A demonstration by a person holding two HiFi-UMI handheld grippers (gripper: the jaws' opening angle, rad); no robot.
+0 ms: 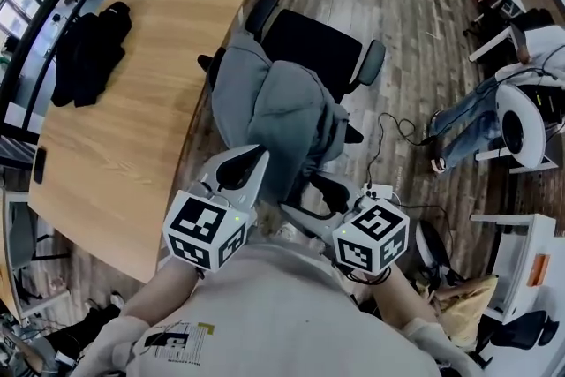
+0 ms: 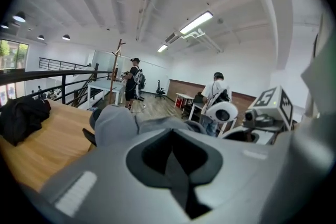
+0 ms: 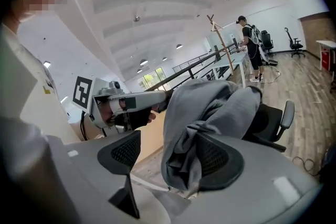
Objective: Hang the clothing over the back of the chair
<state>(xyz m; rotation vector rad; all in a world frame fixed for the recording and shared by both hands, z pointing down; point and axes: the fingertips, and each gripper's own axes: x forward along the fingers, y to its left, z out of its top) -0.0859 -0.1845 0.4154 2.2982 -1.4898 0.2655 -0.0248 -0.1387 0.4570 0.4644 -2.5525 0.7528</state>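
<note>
Grey clothing (image 1: 282, 115) lies draped over the back of the black chair (image 1: 318, 44), bunched in thick folds. In the head view the seat is at 12 o'clock of it and the wooden worktop (image 1: 132, 137) at 9 o'clock. The clothing looks soft, limp and fairly light, and would likely slump or slide off the backrest if tugged; a pinch on a thick fold or hem near the top should hold best. The right gripper (image 3: 170, 159) stands wide open at 6 o'clock of the clothing, its pads pressing nothing, with cloth hanging just beyond them. The left gripper (image 2: 176, 160) looks closed and empty, at 7 o'clock of the clothing
</note>
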